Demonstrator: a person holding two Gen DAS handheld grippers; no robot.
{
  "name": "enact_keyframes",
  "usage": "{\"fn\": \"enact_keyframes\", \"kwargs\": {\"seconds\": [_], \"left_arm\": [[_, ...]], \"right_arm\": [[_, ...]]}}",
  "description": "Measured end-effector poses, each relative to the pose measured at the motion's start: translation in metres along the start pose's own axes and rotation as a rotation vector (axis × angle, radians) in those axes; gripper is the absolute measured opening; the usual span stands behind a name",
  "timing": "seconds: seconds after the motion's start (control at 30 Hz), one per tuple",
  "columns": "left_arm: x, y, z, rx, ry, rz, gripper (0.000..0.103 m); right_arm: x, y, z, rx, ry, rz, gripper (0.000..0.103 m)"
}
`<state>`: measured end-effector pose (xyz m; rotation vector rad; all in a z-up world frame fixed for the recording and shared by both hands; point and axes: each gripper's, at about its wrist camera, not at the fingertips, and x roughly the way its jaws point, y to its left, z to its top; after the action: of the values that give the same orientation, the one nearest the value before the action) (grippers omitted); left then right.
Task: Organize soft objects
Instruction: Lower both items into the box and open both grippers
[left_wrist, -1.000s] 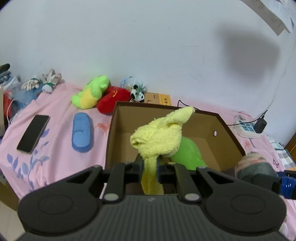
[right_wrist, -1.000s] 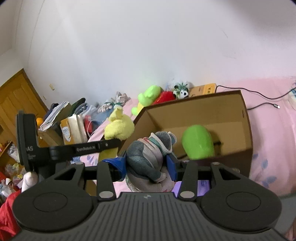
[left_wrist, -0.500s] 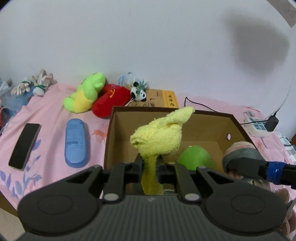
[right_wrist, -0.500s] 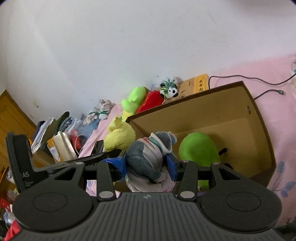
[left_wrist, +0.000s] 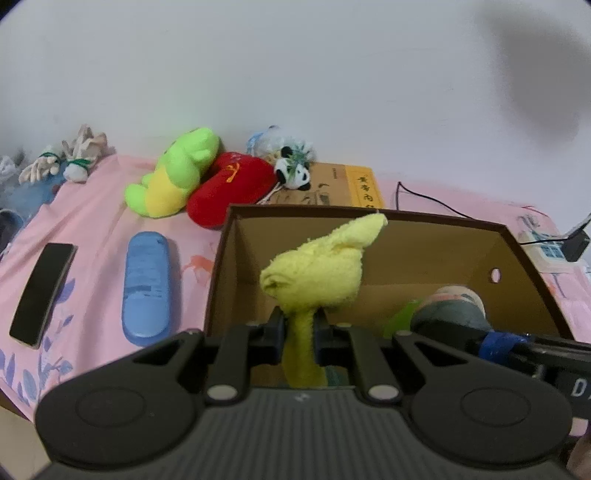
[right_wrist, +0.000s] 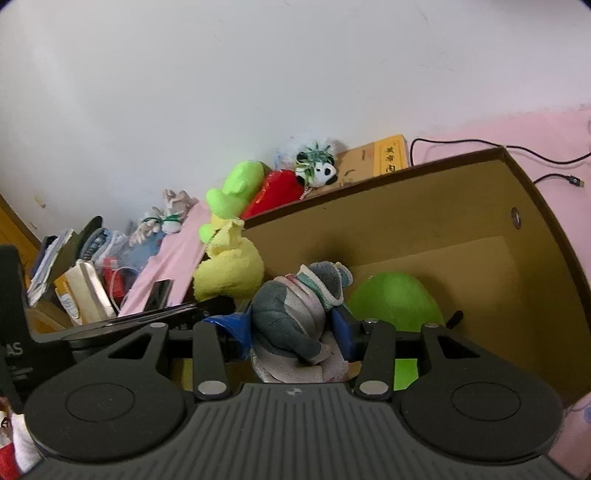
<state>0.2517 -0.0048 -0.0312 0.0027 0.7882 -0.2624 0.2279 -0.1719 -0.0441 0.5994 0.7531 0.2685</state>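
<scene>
Over the box (left_wrist: 517, 251), my left gripper (left_wrist: 299, 328) pinches a yellow sock (left_wrist: 317, 269); my right gripper (right_wrist: 295, 325), jaws easing apart, cradles a grey sock (right_wrist: 291, 314). A green toy (right_wrist: 395, 299) lies inside the box; the plushies (left_wrist: 177, 173) behind the box remain.

Black ribbed hand-held gripper (right_wrist: 291, 326), silver screws, blue-taped fingers (right_wrist: 341, 325), round side discs.

Inside the cardboard box (left_wrist: 436, 254), the green plush (left_wrist: 400, 319) shows only as a sliver behind the grey sock bundle (left_wrist: 448, 312); in the right wrist view its lower part is hidden. The box's near wall and most of its floor are hidden. The printing on the yellow book (left_wrist: 364, 186) behind the box is unreadable
</scene>
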Motion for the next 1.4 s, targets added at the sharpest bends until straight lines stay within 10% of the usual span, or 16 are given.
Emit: {"fn": "enact_keyframes", "kwargs": {"seconds": [0.3,0.47,1.4], "left_arm": [[0.017,0.007,-0.002,-0.011,0.027,0.031,0.016],[0.012,0.006,-0.001,-0.011,-0.008,0.043,0.057],[-0.091,-0.018,-0.026,-0.038,-0.075,0.085,0.068]], "right_arm": [[0.010,-0.003,0.000,0.040,0.003,-0.004,0.033],[0.004,-0.003,0.001,0.044,-0.028,-0.032,0.034],[-0.104,0.008,-0.053,0.004,-0.248,-0.005,0.034]]}}
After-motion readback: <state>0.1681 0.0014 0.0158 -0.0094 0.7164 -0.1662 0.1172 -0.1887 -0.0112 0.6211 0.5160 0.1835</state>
